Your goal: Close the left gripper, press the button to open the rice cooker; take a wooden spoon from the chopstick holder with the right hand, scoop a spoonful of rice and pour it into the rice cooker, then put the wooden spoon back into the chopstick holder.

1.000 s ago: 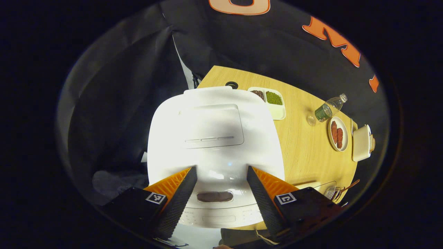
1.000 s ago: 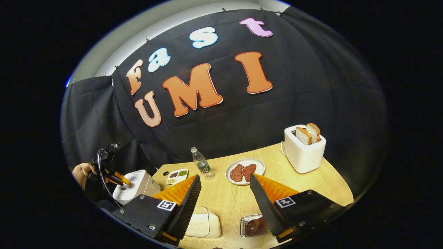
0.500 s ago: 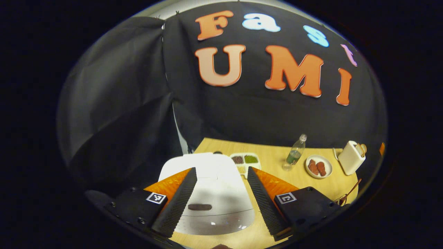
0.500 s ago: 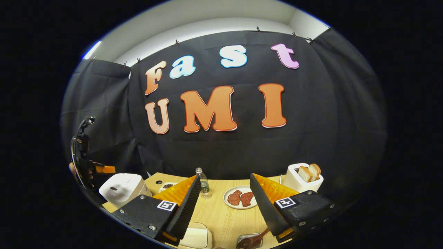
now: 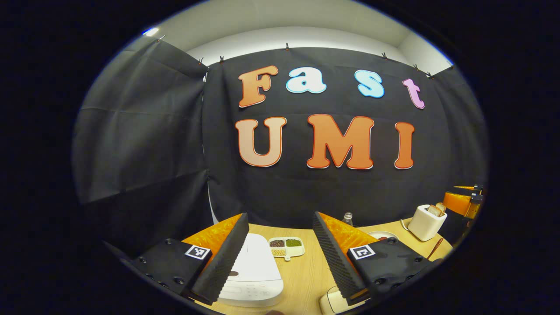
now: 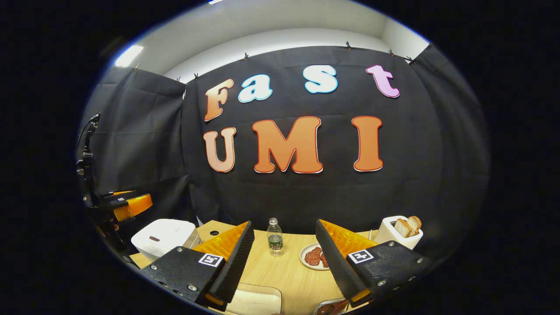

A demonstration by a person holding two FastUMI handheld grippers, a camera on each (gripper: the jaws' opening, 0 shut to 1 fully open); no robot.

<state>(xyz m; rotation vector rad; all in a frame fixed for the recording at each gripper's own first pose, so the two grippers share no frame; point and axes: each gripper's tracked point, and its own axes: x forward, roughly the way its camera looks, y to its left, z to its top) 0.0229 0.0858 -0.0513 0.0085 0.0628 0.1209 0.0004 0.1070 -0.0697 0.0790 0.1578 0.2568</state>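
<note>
Cooker position: we see the white, rounded plastic rice cooker (image 5: 251,273) with its lid down, low between the left tool (image 5: 280,258) fingers, on the near left of the pale wooden tabletop (image 5: 306,273).
Deciding relation: the cooker lies below and ahead of the left tool, clearly apart from it; we judge the left tool much nearer than the right tool (image 6: 284,264).
Left tool: fingers spread wide, holding nothing.
Right tool: fingers spread wide, empty.
Hard to make out: the small dark button (image 6: 154,239) shows on the cooker's front; a thin wooden spoon handle (image 5: 436,248) is cut off, its holder hidden.
</note>
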